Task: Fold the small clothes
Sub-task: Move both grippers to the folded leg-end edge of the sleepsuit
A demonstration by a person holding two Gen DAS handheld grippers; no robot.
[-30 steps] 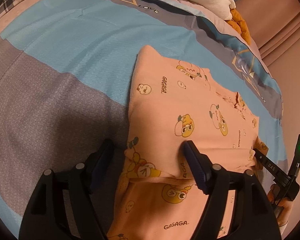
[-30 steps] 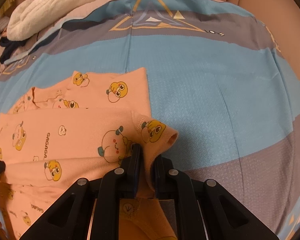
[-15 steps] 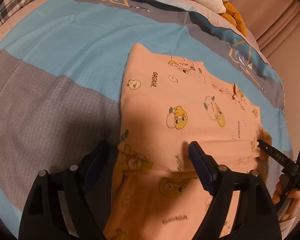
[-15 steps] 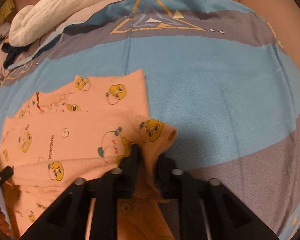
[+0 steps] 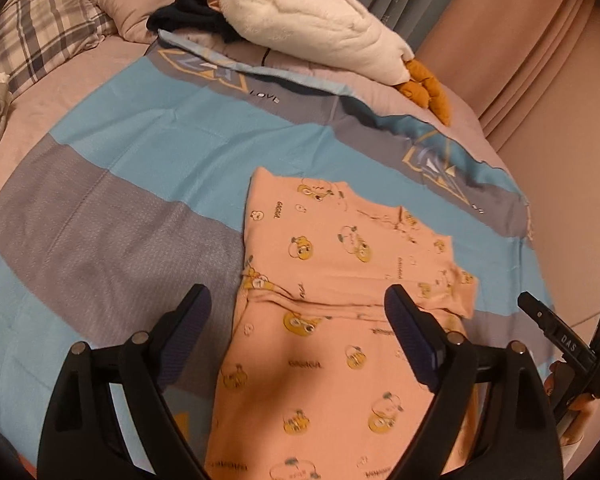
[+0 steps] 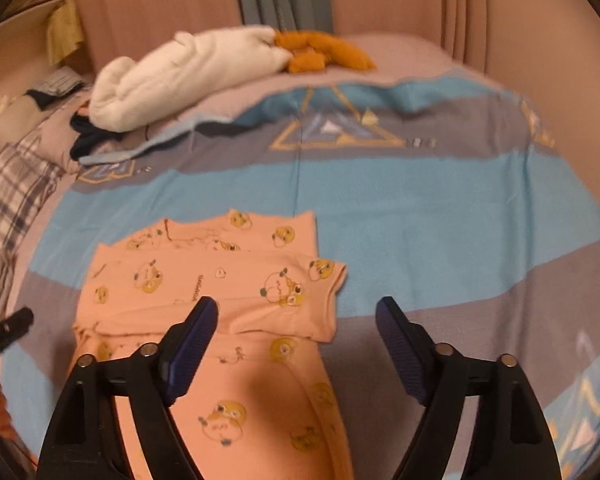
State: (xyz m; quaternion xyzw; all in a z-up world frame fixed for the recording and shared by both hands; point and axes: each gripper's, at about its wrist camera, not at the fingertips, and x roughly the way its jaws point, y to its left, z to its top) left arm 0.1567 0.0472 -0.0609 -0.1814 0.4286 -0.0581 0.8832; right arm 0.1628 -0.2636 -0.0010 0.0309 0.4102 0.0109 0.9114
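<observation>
A peach-pink cotton child's garment (image 5: 340, 320) printed with yellow cartoon ducks and small lettering lies flat on a bed, on a quilt (image 5: 148, 160) banded in sky blue and grey with gold triangle motifs. The garment sits nearer the quilt's near edge than its far edge, crossing both a grey band and a blue band. Both sleeves are folded in over the chest, forming a band across the body; one cuff (image 6: 332, 276) sticks out slightly past the garment's side edge onto the blue band.

The left gripper (image 5: 298, 326), black with dark blue ribbed pads, hangs above the garment with its jaws spread wide and nothing between them; they have just been opening further. One pad is over the grey quilt beside the garment, the other over the fabric, neither touching.

The right gripper (image 6: 296, 330), of the same build, is also raised above the cloth with its jaws wide apart. They have just been opening, and the sleeve lies loose below them, not pinched. In the left wrist view this gripper shows at the right edge, with fingers (image 5: 556, 380) of the person's hand wrapped around it.

Along the quilt's far edge lie a white plush toy with orange feet (image 5: 320, 24), a dark crumpled cloth (image 5: 188, 16) and a plaid pillow (image 5: 40, 28). Pink curtains (image 5: 520, 40) hang behind.
</observation>
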